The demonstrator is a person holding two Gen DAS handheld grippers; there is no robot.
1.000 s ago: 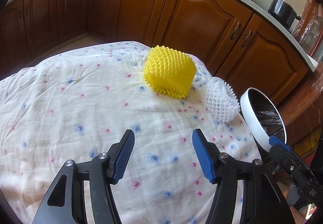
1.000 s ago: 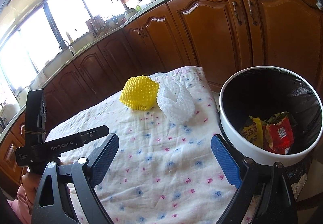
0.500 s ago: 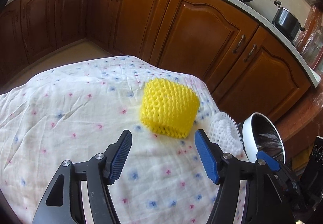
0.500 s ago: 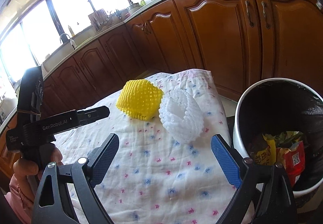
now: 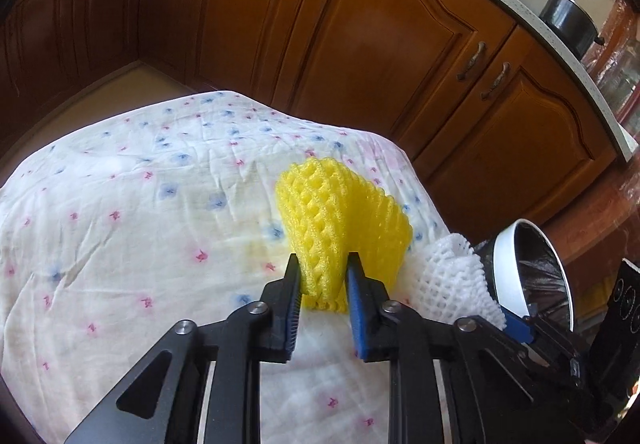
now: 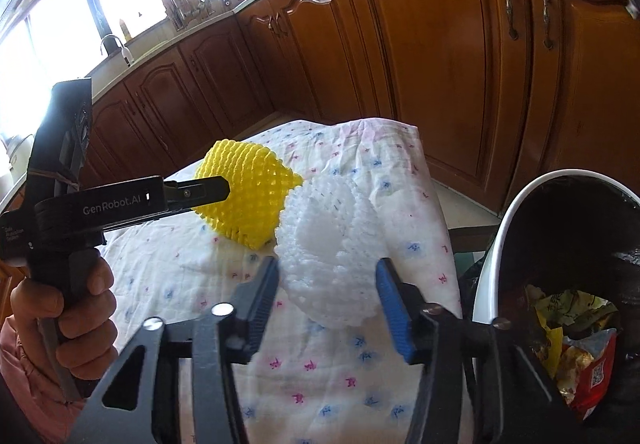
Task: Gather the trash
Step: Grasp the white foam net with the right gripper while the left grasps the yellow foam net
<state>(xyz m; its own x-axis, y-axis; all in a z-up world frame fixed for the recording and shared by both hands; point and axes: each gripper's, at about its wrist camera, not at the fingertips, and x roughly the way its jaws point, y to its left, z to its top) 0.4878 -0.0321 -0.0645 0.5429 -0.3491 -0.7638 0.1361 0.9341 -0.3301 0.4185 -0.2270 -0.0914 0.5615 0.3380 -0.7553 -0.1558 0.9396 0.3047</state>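
Kitchen, wooden cabinets [image 5: 384,44] behind cloth-covered counter [image 5: 120,244] | left tongs [image 5: 322,284] just closing, clenched on yellow foam net [image 5: 340,220] (squashed between the pads) | right tongs [image 6: 326,296] just closing, straddling white foam net [image 6: 332,244], contact unclear | trash bin [image 6: 492,256] at right, wrappers inside.
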